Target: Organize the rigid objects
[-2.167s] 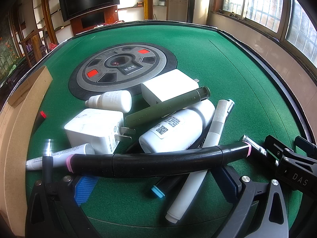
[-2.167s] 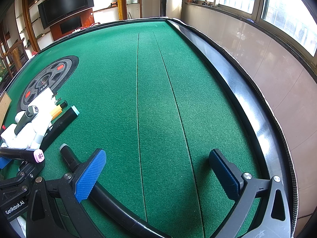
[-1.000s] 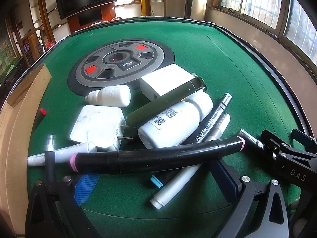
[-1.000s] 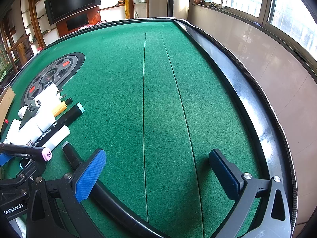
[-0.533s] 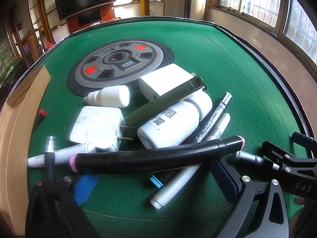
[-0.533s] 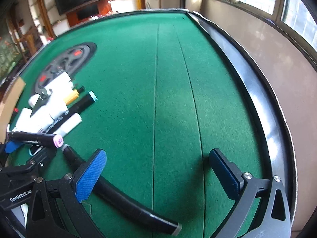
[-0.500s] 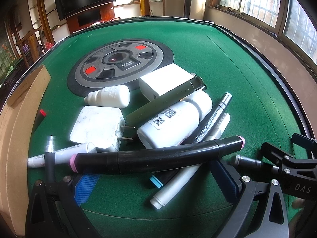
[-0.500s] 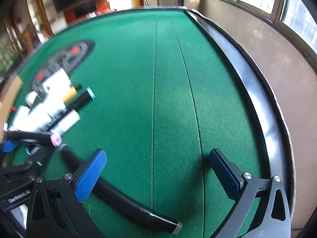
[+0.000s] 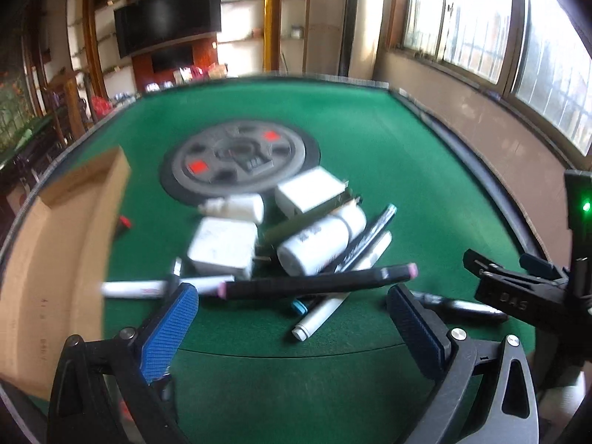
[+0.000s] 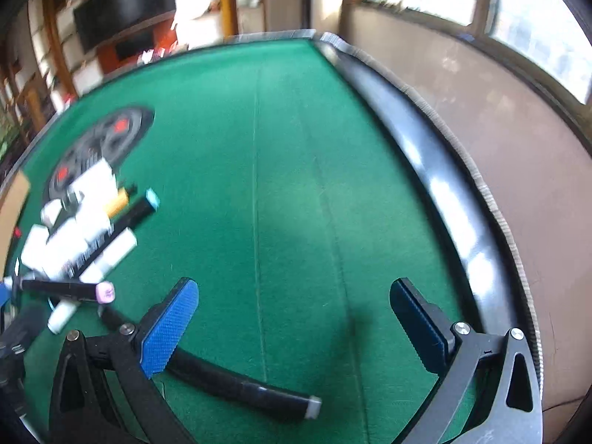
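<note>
My left gripper (image 9: 292,318) is open, its blue pads (image 9: 174,325) just short of a pile of objects on the green felt. A black marker with pink ends (image 9: 318,281) lies across the front of the pile, touching neither pad. Behind it are two white chargers (image 9: 222,248), a large white bottle (image 9: 318,244), a small white bottle (image 9: 236,205), an olive tube and several pens. My right gripper (image 10: 294,325) is open over bare felt. A second black marker (image 10: 236,384) lies flat under its left finger.
A cardboard box (image 9: 55,259) stands at the table's left edge, with a red-capped item (image 9: 124,222) beside it. A grey round panel (image 9: 240,162) sits in the table's middle. A black raised rim (image 10: 436,192) runs along the right side, with a wall beyond it.
Both grippers have pulled back and tilted up, so the pile looks farther off. The pink-ended marker stays across the pile. The second black marker now shows in full under the right gripper.
</note>
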